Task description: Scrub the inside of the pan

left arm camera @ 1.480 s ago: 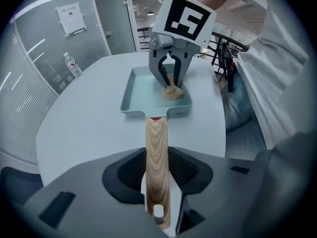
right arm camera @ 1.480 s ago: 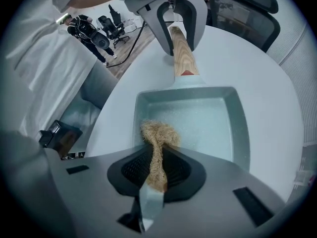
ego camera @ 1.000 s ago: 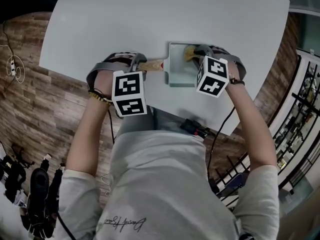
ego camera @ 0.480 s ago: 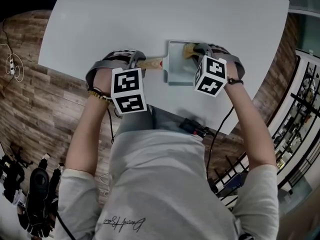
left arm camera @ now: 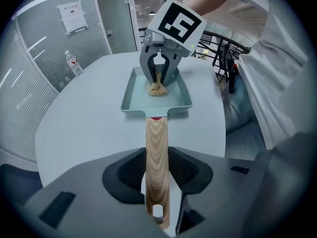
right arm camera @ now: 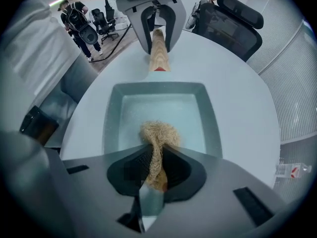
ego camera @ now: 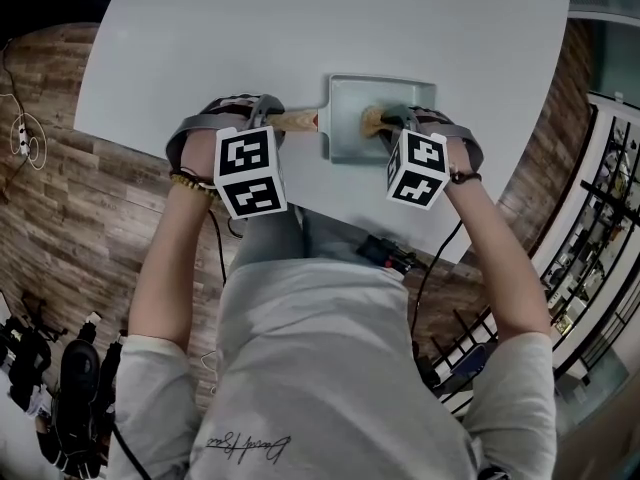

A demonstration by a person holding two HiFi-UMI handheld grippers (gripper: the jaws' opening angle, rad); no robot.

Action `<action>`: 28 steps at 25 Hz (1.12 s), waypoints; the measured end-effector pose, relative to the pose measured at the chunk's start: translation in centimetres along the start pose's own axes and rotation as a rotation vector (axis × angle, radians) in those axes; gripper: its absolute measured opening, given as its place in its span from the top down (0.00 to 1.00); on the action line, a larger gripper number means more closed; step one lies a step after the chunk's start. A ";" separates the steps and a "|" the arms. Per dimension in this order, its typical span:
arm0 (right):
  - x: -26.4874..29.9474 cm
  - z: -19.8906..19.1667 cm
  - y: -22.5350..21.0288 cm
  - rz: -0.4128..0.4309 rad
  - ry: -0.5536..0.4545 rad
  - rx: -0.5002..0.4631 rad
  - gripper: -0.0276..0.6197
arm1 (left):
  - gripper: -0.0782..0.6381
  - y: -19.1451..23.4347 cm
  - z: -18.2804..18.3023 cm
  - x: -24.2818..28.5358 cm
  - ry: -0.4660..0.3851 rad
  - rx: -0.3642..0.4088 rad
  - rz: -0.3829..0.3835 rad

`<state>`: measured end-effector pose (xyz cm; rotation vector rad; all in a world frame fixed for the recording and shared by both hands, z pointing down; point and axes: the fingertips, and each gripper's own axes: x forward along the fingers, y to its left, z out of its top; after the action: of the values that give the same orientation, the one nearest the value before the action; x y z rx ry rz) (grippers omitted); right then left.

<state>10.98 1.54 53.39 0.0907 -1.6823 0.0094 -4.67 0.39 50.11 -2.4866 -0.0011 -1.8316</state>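
Observation:
A pale green rectangular pan (ego camera: 345, 98) with a wooden handle (ego camera: 297, 120) lies on the white table (ego camera: 300, 28). My left gripper (ego camera: 275, 120) is shut on the handle (left arm camera: 156, 148), its pads pressing both sides. A tan fibre scrubber (ego camera: 371, 120) rests on the pan floor (right arm camera: 148, 108) near the middle. My right gripper (ego camera: 388, 123) points down over the pan, shut on the scrubber (right arm camera: 158, 135), whose tuft spreads below the pads. The left gripper view shows the right gripper (left arm camera: 159, 76) standing in the pan (left arm camera: 130, 90); the right gripper view shows the left gripper (right arm camera: 157, 33) on the handle.
The pan sits close to the table's near edge, by the person's body. A black device (ego camera: 390, 256) lies at that edge. A water bottle (left arm camera: 73, 63) stands far out on the table. An office chair (right arm camera: 233, 19) stands beyond the table.
My right gripper has dragged the scrubber from the pan's far edge toward its middle. The left gripper keeps its hold on the handle in the same place.

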 end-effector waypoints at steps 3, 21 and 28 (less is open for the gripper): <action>-0.1 -0.2 1.5 0.063 0.008 0.009 0.85 | 0.69 -0.1 -0.1 0.1 0.004 0.003 0.001; -0.1 -0.7 0.4 -0.002 0.055 0.049 0.85 | 0.69 -0.8 -0.1 -0.3 0.011 0.021 -0.034; 0.0 -1.4 -5.1 -0.129 0.095 0.054 0.84 | 0.69 -0.9 0.3 -0.5 0.012 0.018 -0.041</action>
<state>12.75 -3.47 53.29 0.2355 -1.5789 -0.0376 -4.61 1.32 49.59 -2.4817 -0.0679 -1.8526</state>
